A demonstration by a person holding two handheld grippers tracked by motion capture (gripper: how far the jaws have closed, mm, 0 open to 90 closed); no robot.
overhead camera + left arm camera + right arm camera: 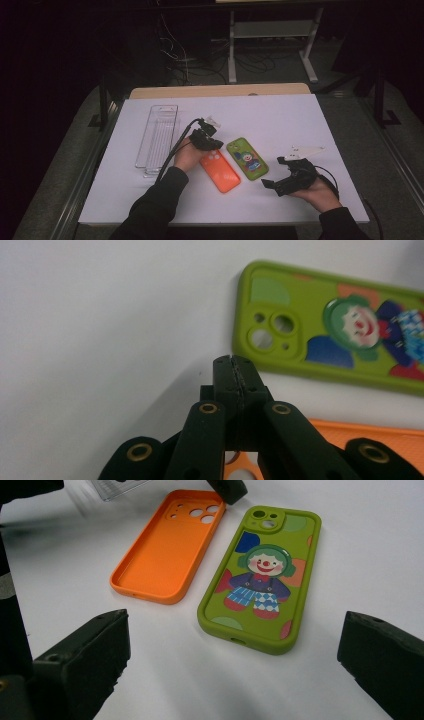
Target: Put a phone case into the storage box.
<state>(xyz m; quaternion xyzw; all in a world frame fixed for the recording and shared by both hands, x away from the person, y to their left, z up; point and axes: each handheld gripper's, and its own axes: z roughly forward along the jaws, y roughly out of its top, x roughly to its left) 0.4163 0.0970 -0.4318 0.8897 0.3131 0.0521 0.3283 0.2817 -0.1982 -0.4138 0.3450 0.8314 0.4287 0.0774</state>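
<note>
Both grippers sit low over the white table (pixel 280 115), and the left gripper (pixel 234 371) has its jaws pressed flat together with nothing between them, its tip just short of the camera-hole end of the green phone case (pixel 340 325). Largest of the things around is the clear plastic tray (pixel 157 137), lying lengthwise at the far left of the table, just beside the left hand (pixel 187 156) and its trailing cable. Next, the orange phone case (pixel 167 547) lies hollow side up, with its camera cutouts at the far end in the right gripper view, just beside the green case and roughly parallel to it; whether their edges touch is unclear. The green case lies back up, showing a clown figure. The right gripper (pixel 235 672) has its jaws spread wide, one at each lower corner of its own view, the near end of the green case lying in line with the gap. In the high view the right hand (pixel 320 194) rests at the near right, well apart from the left hand, with both forearms in dark sleeves.
</note>
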